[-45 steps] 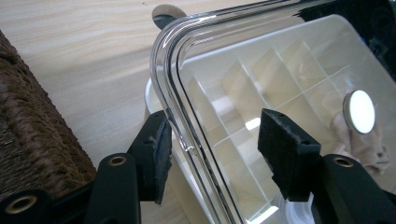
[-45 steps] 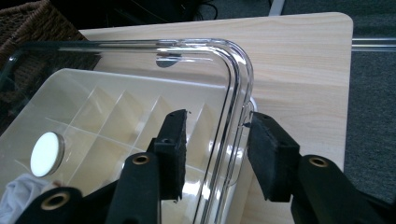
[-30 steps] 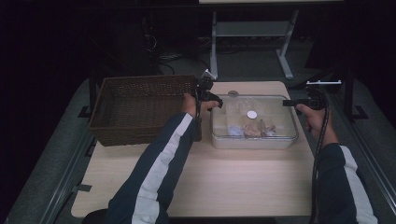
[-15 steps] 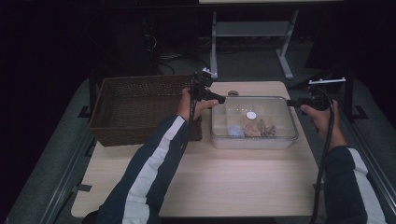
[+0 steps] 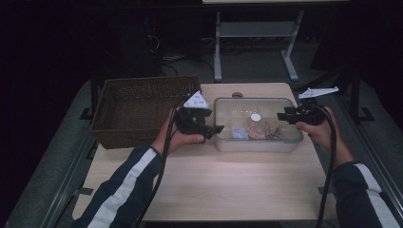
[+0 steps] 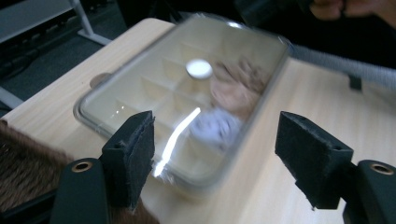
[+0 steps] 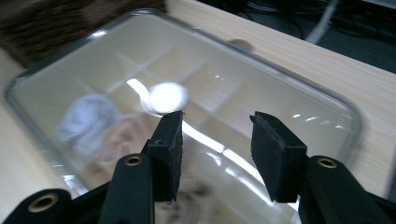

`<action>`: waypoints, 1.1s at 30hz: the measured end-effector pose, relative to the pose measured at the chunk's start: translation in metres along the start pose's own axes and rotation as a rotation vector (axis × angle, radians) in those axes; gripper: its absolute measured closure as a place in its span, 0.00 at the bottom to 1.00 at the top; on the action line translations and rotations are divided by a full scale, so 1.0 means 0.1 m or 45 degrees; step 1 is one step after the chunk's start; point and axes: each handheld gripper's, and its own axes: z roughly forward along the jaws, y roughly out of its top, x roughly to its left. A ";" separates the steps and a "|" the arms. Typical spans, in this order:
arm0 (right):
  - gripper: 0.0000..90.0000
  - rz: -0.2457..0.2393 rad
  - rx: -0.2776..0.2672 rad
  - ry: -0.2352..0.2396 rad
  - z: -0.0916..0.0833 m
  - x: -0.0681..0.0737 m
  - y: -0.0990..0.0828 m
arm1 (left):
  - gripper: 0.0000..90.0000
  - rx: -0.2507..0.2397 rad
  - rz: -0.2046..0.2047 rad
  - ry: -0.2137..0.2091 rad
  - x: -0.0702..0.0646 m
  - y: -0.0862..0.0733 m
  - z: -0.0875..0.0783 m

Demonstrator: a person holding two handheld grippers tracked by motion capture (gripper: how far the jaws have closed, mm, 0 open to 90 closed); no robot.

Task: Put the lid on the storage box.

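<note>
Your clear lidded plastic compartment box (image 5: 259, 124) holds white and tan bits; brown wicker basket (image 5: 142, 107) alongside; left hand-held gripper (image 6: 215, 154) released, right hand-held gripper (image 7: 215, 149) released after just closing in, nothing between its jaws.

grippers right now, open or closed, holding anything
Left tongs: open, holding nothing, the lidded clear box beyond them.
Right tongs: open, holding nothing, just been closing, above the box lid.

Clear lidded compartment box (image 5: 259, 124) lies flat on table, beside basket.
</note>
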 end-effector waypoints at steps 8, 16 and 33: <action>0.50 -0.113 -0.004 0.085 0.06 0.45 -0.04 | 0.30 0.031 -0.009 0.020 -0.05 -0.50 -0.39; 0.41 -0.237 0.028 0.137 0.08 0.83 -0.20 | 0.29 0.115 0.002 0.073 0.06 -1.06 -0.65; 0.31 -0.423 0.097 0.076 -0.01 1.03 -0.87 | 0.24 0.273 0.001 0.089 0.16 -2.10 -0.67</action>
